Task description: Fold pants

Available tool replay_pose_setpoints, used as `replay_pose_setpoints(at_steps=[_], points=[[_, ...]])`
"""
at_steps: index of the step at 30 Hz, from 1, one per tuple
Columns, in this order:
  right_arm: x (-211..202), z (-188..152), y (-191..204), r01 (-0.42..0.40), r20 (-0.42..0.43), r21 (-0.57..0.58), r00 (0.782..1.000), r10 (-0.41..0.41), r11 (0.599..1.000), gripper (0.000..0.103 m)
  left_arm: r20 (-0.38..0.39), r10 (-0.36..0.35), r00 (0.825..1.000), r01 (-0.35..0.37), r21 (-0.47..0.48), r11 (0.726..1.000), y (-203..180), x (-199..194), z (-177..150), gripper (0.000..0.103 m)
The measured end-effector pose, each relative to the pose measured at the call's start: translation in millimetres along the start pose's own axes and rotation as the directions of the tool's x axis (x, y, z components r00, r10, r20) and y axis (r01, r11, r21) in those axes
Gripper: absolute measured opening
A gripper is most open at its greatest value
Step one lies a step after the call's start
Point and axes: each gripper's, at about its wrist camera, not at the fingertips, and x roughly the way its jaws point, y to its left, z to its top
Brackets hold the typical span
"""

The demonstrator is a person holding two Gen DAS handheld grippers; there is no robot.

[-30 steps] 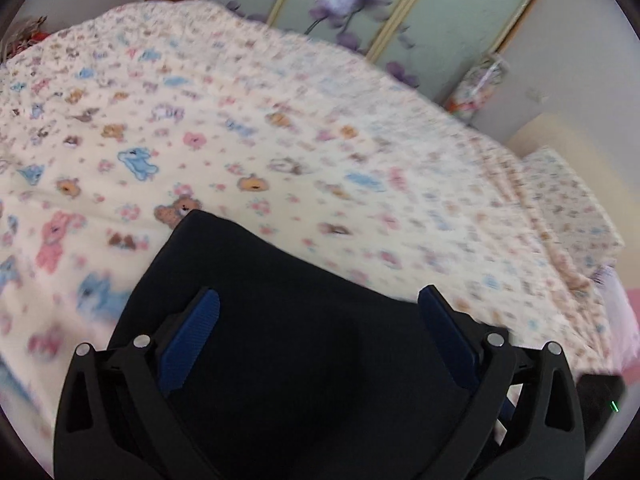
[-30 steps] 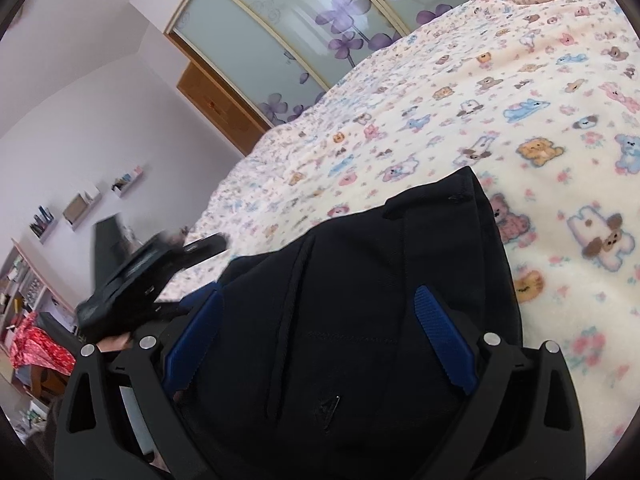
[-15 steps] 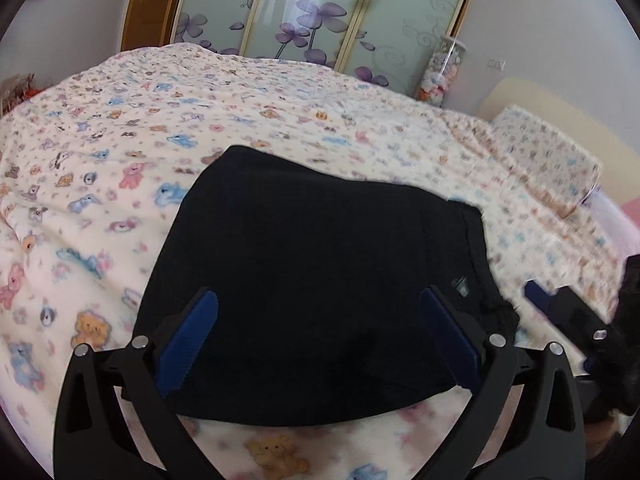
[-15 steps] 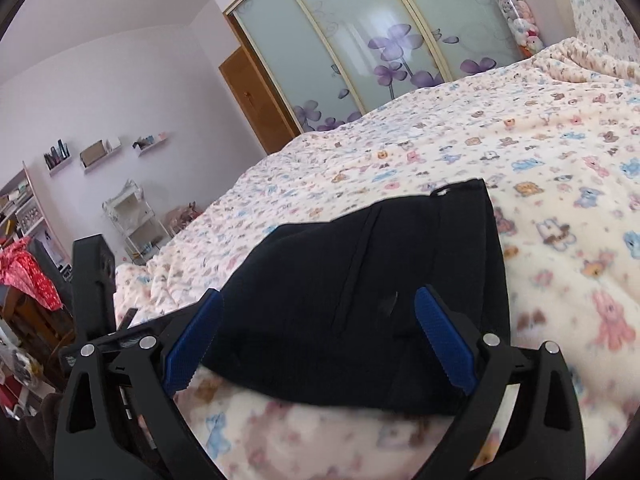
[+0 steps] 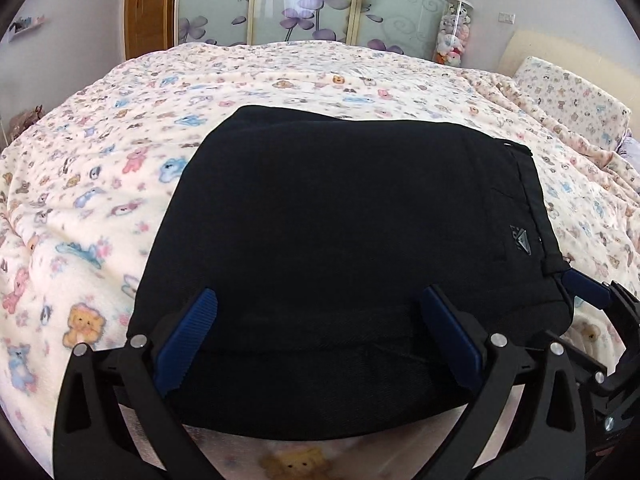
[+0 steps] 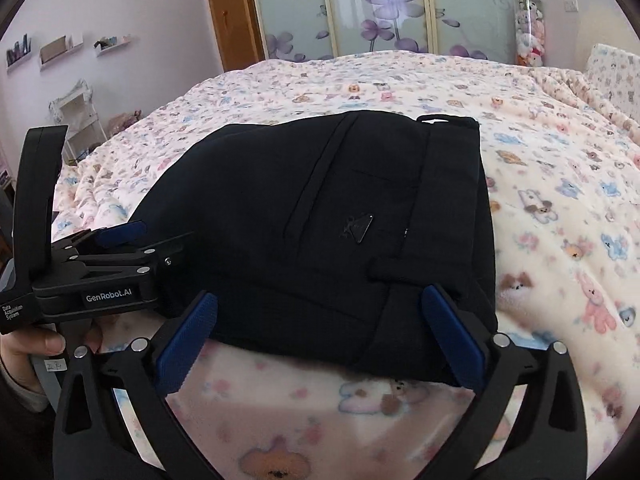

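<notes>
The black pants (image 5: 340, 248) lie folded into a compact rectangle on the bed, waistband to the right with a small triangular logo (image 5: 520, 240). They also show in the right wrist view (image 6: 340, 232). My left gripper (image 5: 320, 336) is open and empty, its blue pads over the near edge of the pants. My right gripper (image 6: 320, 336) is open and empty at the near right corner of the pants. The left gripper also shows in the right wrist view (image 6: 120, 256), low at the pants' left side.
The bed is covered by a cream blanket (image 5: 100, 200) printed with small animals. A pillow (image 5: 572, 96) lies at the far right. Sliding wardrobe doors (image 5: 312, 4) and a jar of plush toys (image 5: 454, 32) stand behind the bed. Shelves (image 6: 60, 48) hang on the left wall.
Both grippers have pulled back from the pants and levelled out. The folded pants now lie flat on the bed and show whole in both views.
</notes>
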Motion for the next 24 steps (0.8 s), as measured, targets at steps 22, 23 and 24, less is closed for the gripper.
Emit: replay_pose_setpoints(at_steps=[22, 23, 24], points=[[-49, 24, -63, -0.165, 0.265, 0.264, 0.96, 0.094, 0.95, 0.102, 0.036, 0.006, 0.999, -0.007, 0.007, 1.0, -2, -6, -3, 0.101], [-44, 28, -79, -0.179, 0.25, 0.321, 0.963, 0.099, 0.93, 0.102, 0.036, 0.007, 0.999, -0.007, 0.007, 1.0, -2, -6, -3, 0.101], [-34, 30, -99, -0.217, 0.231, 0.403, 0.964, 0.131, 0.889, 0.102, 0.037, 0.007, 0.999, -0.007, 0.008, 1.0, -2, -6, -3, 0.101]])
